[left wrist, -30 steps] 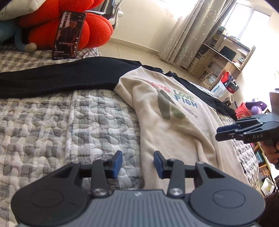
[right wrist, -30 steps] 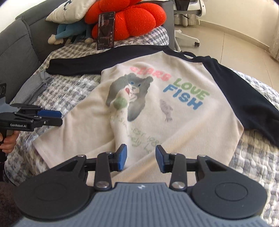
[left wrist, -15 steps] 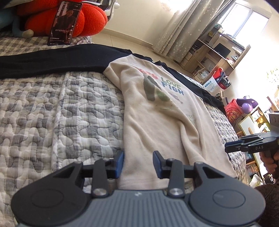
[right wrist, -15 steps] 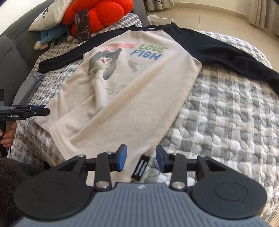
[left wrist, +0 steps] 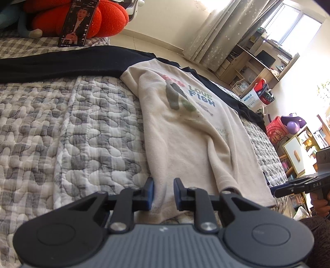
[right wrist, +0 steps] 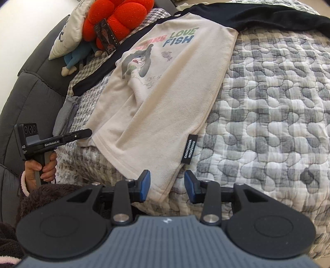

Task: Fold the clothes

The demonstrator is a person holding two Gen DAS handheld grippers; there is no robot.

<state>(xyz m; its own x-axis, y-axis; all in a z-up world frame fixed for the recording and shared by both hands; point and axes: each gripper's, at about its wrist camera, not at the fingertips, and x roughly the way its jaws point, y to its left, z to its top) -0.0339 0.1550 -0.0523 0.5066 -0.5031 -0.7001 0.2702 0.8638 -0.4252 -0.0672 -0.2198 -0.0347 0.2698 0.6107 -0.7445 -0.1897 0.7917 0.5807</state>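
Two grippers are working over one bed (left wrist: 61,127), quilted in grey and white, which is lying ahead of and below both sets of fingers.

Item, shirt (right wrist: 165,99): cream body, black sleeves, printed front facing up, spreading flat on the quilt ahead of the fingers with a soft ridge running down its middle. Its hem is lying nearest both grippers; the neckline is lying farthest away.

Item, left gripper (left wrist: 163,192): fingers standing spread and holding nothing, straddling the hem corner on its side, cloth showing in the gap between the blue pads (left wrist: 149,193).

Item, right gripper (right wrist: 167,188): fingers likewise parted and empty, framing the opposite hem corner; whether the cloth is touching either pad cannot be told.

Item, black label (right wrist: 190,148): sitting on the side seam just ahead of the right fingers.

Item, phone (right wrist: 107,39): leaning on the red cushion (right wrist: 117,16), well beyond the shirt.

Handling note, as judgement: the step in hand is looking like a paired pinch at the two hem corners. Each gripper is needing to sink until both layers are sitting between its pads, closing close to the corner, not mid-hem. Both are needing to lift level and together, so the central ridge is not being dragged into a crooked fold.
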